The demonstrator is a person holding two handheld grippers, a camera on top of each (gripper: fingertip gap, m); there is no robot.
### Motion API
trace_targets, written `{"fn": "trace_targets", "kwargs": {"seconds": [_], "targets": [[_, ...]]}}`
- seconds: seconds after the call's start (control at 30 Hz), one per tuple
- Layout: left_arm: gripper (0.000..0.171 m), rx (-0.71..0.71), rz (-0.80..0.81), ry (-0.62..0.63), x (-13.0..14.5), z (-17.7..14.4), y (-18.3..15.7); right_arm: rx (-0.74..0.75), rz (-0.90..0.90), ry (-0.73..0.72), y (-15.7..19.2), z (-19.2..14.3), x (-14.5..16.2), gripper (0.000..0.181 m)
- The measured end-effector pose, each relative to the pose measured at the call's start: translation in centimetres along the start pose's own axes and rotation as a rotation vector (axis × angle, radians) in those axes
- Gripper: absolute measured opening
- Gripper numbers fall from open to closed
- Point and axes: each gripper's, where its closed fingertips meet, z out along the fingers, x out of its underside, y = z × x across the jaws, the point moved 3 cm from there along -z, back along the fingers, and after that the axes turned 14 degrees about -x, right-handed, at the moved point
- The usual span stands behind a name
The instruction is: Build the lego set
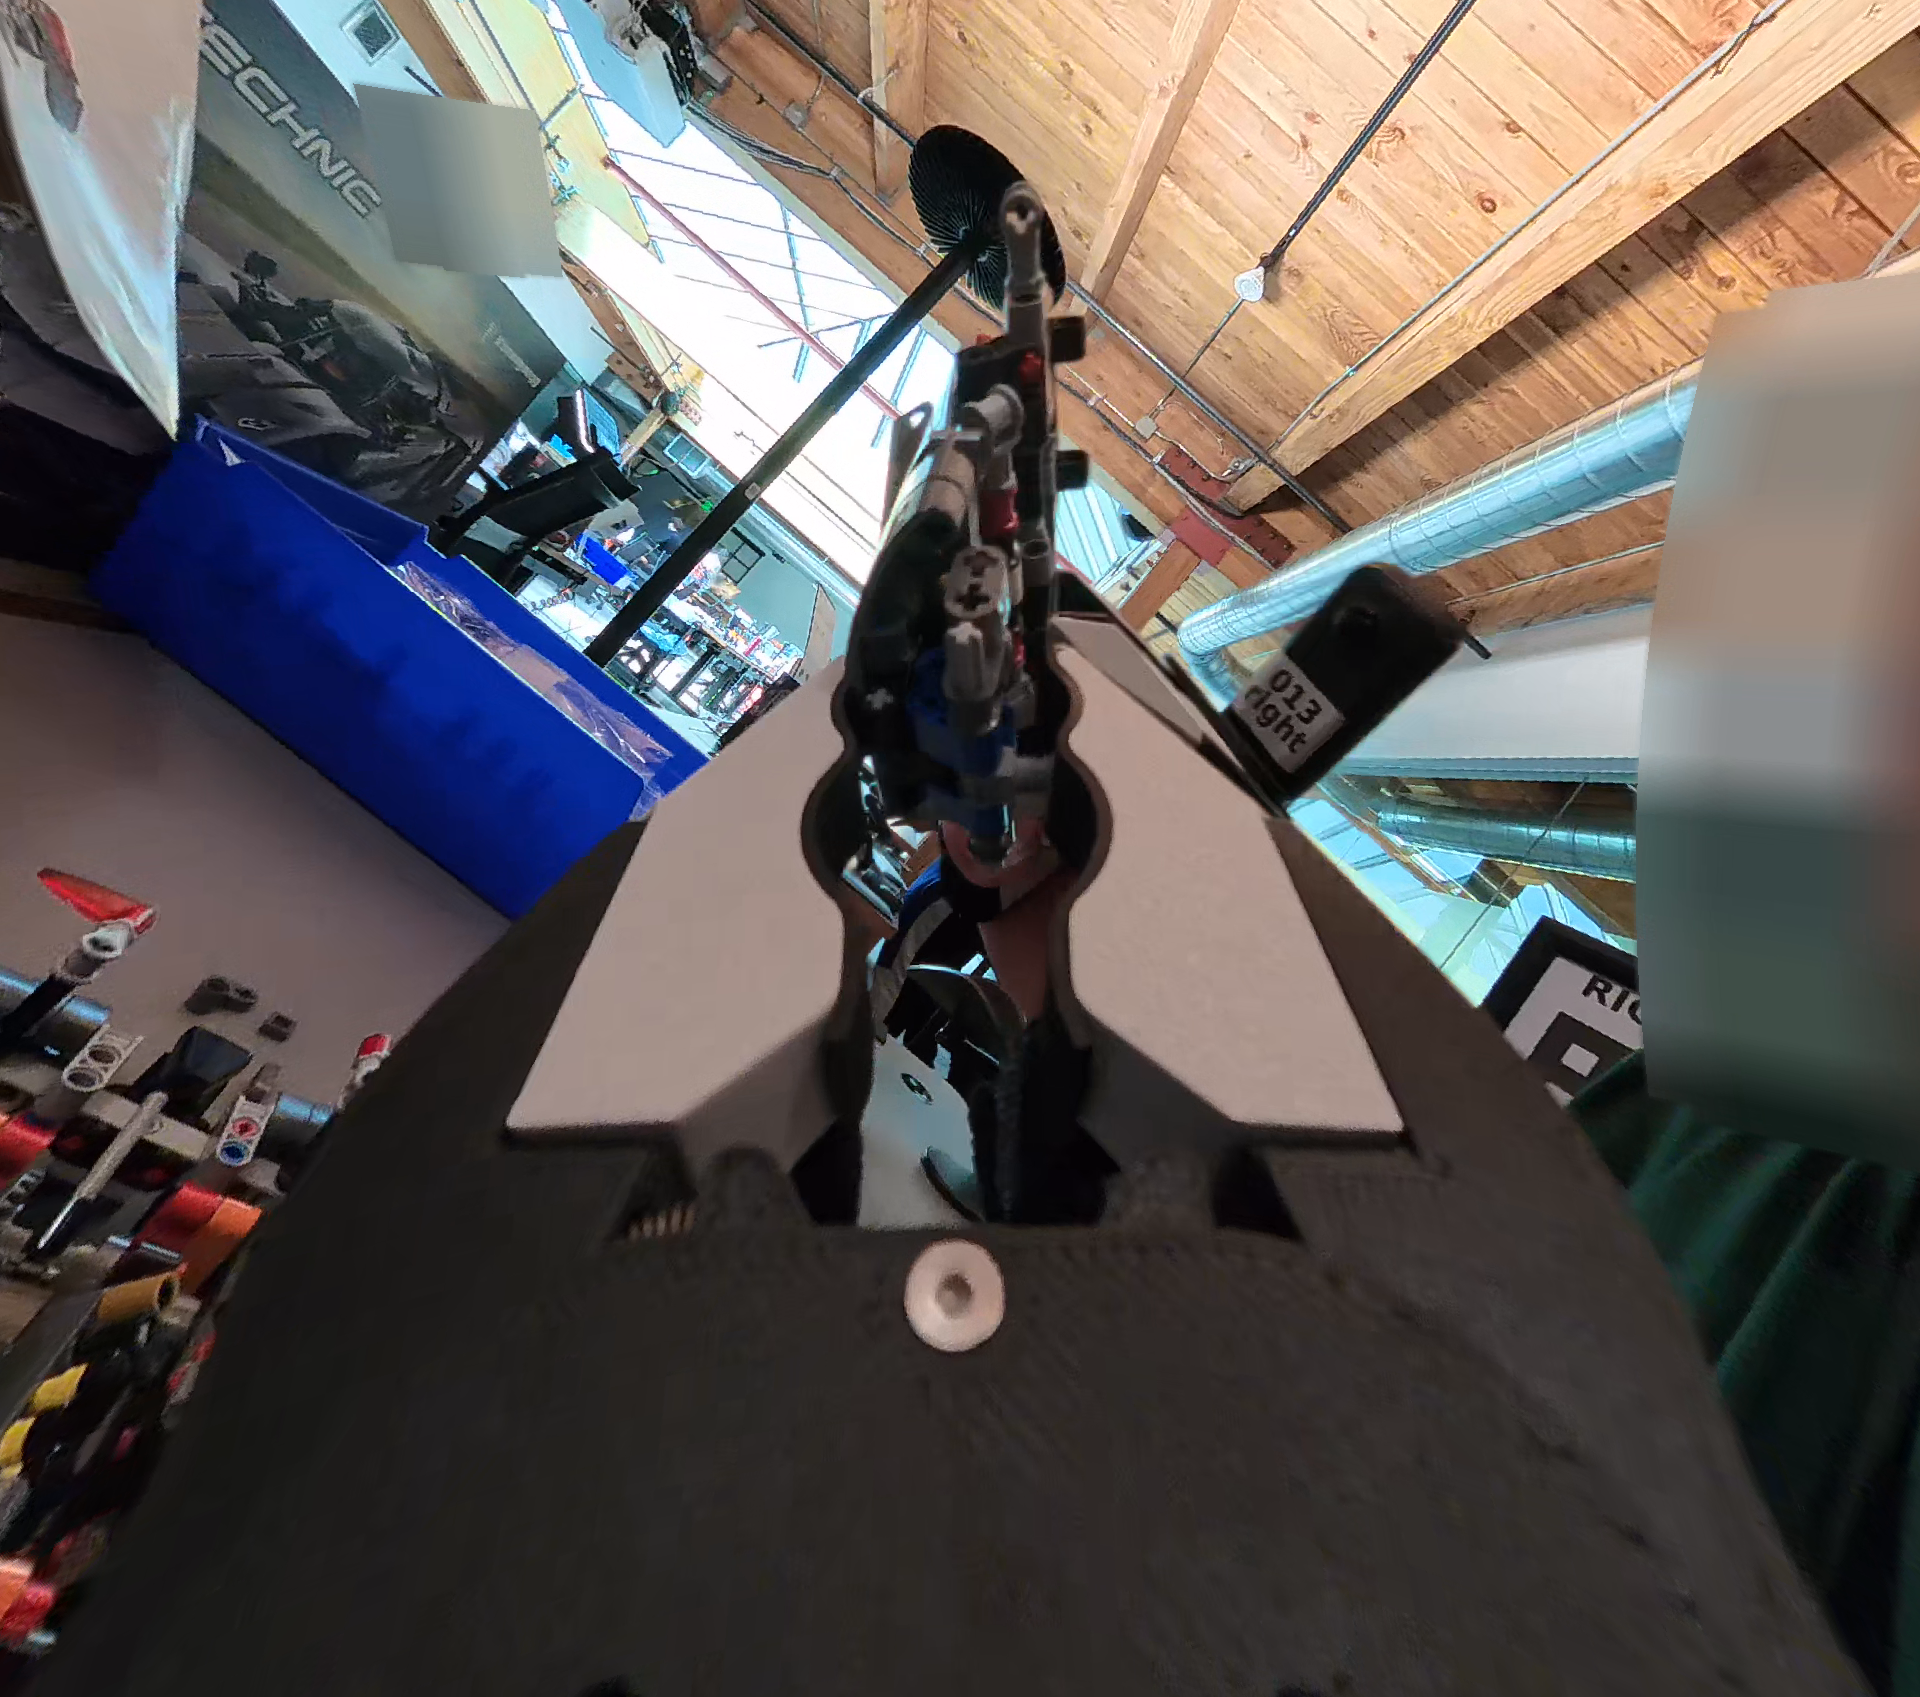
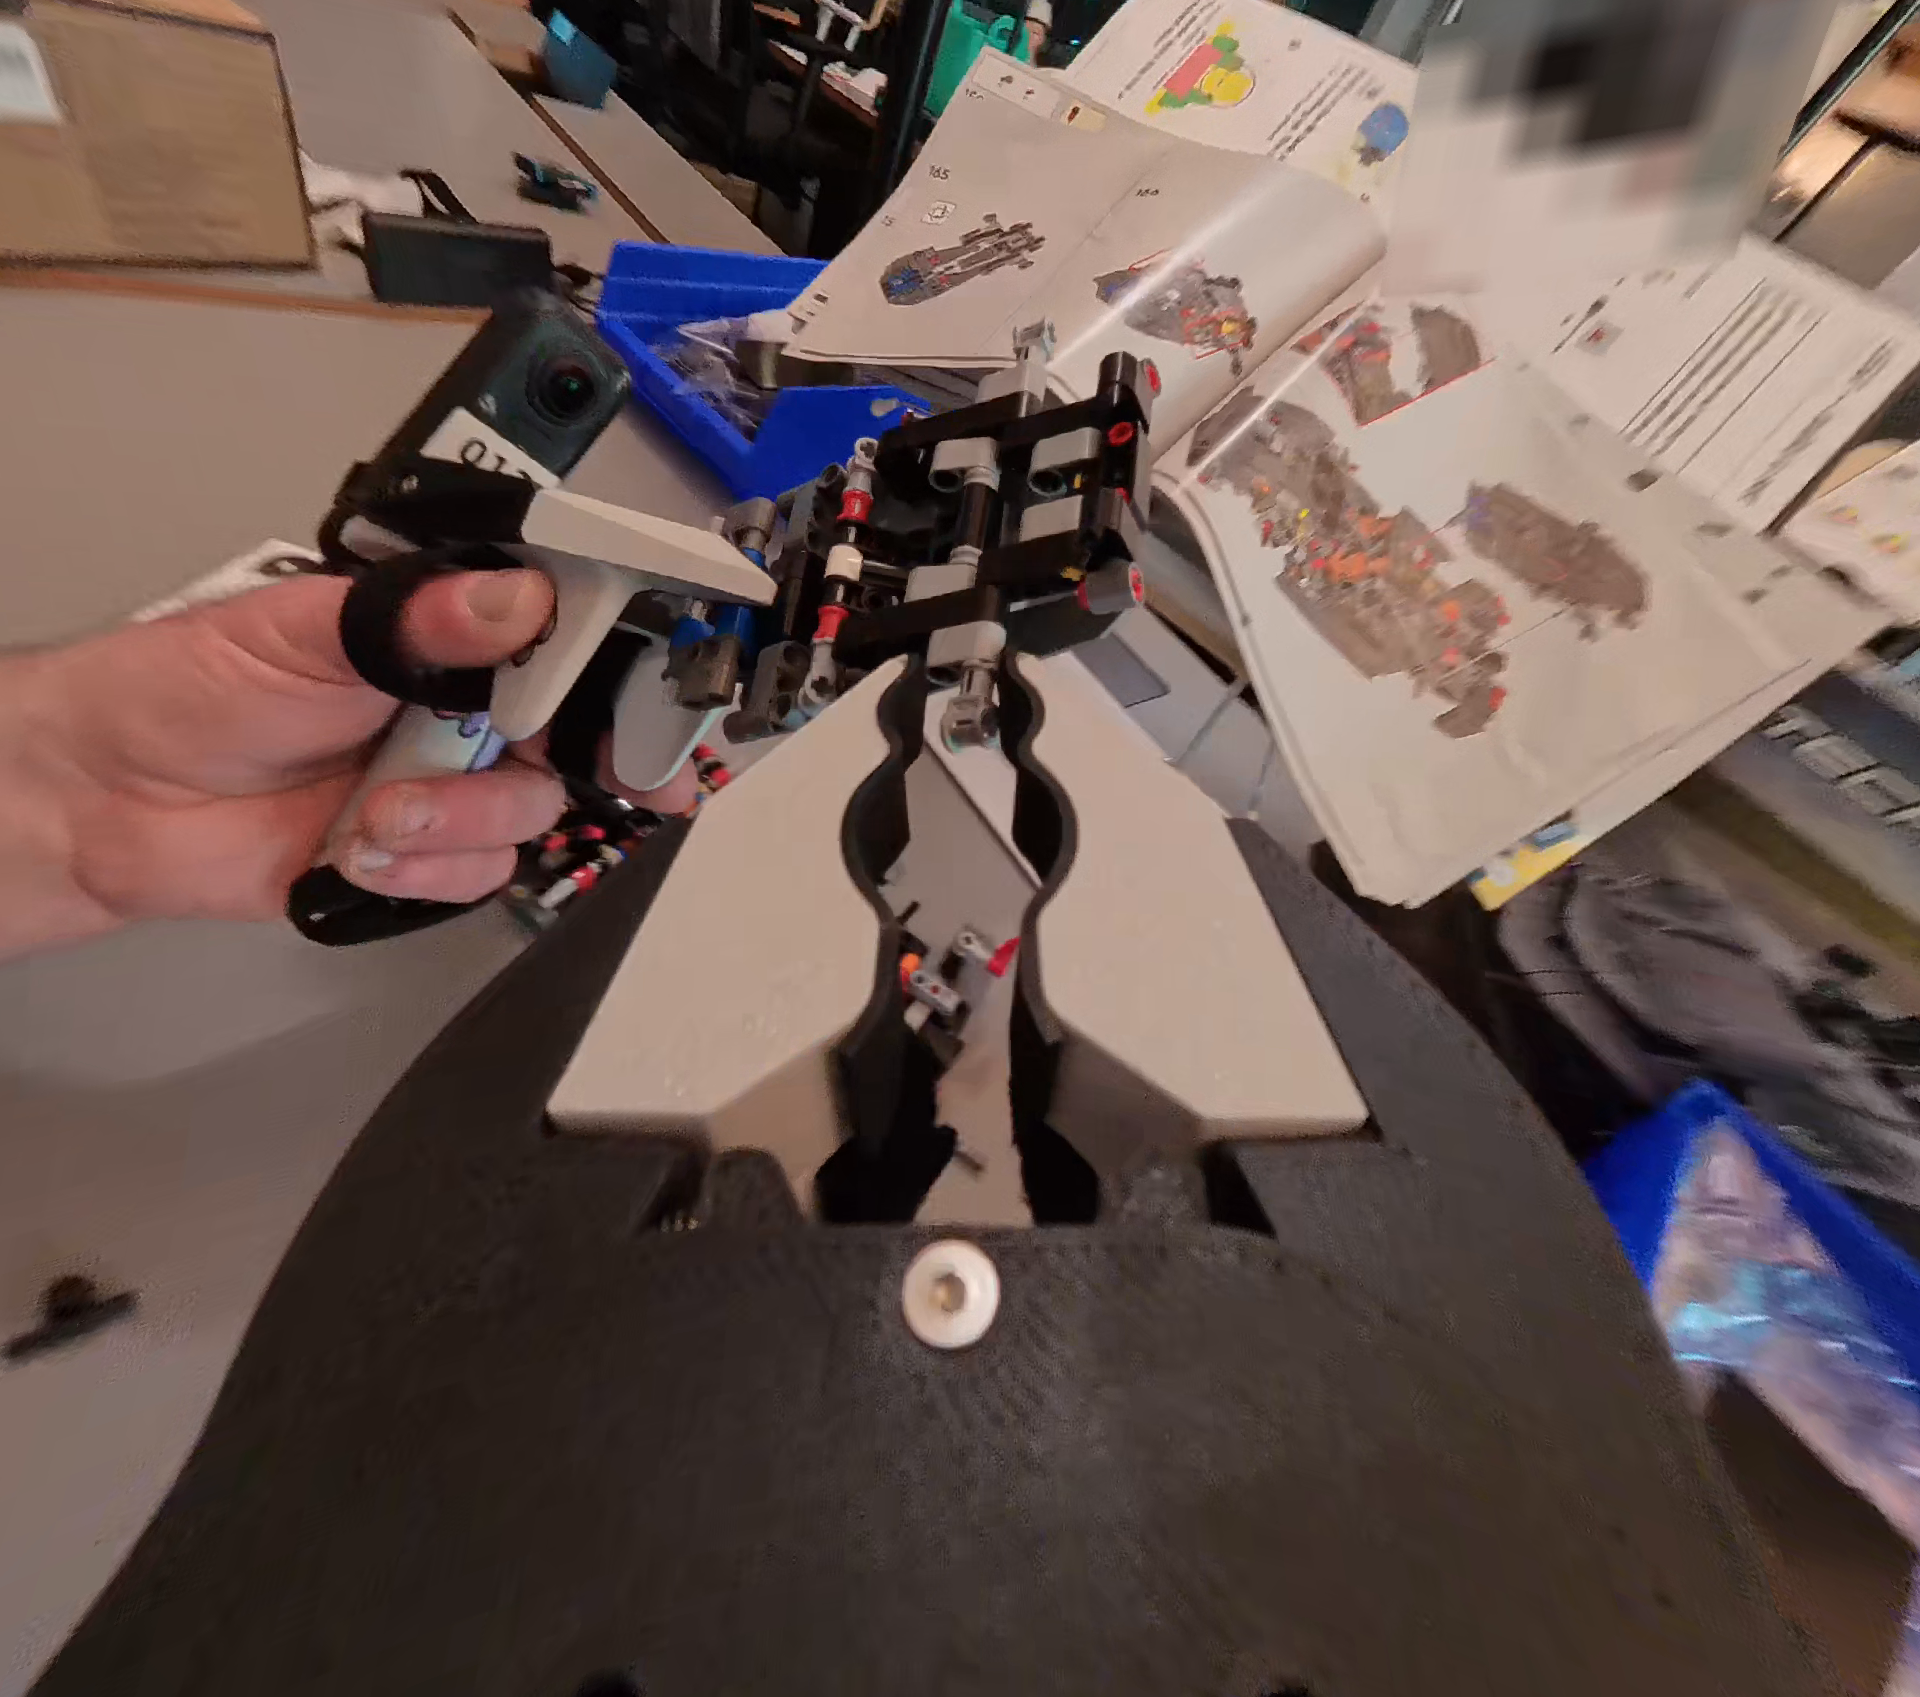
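**Between two grippers: one Technic sub-assembly, held off the table**

Above the table, one lego assembly (image 2: 977, 525): black beam frame w/ grey connectors, red pins, blue bits. Left gripper (image 1: 951, 712) jaws pinch its end; right gripper (image 2: 961, 691) jaws pinch a grey axle piece. One instruction booklet (image 2: 1455, 504) behind, two blue bins (image 2: 717, 359).

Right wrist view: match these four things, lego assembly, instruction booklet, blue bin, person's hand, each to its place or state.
Things:
1. lego assembly
2. instruction booklet
3. blue bin
4. person's hand

Places or states:
A. lying open, right of centre
B. wrapped around the left gripper's handle
C. held up between both grippers
D. behind the assembly, holding clear bags

Pairs: 1-C, 2-A, 3-D, 4-B
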Motion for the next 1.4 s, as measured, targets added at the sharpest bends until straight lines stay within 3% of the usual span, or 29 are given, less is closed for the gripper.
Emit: {"fn": "trace_targets", "kwargs": {"seconds": [0.3,0.57,0.9,1.4], "targets": [[0.028,-0.001,0.0,-0.004,0.5,0.4,-0.9,-0.062,0.108,-0.06,-0.1,-0.9,-0.3,0.011],[0.029,-0.003,0.043,-0.022,0.6,-0.2,-1.8,-0.076,0.099,-0.069,0.5,-1.2,-0.7,0.011],[0.046,0.021,0.122,-0.01,1.2,-1.0,-3.7,-0.139,0.187,-0.133,1.0,-1.6,-1.3,0.012],[0.058,-0.144,0.44,-0.084,0.6,-2.5,-3.9,-0.222,0.391,-0.247,0.5,-1.5,-1.7,0.009]]}}
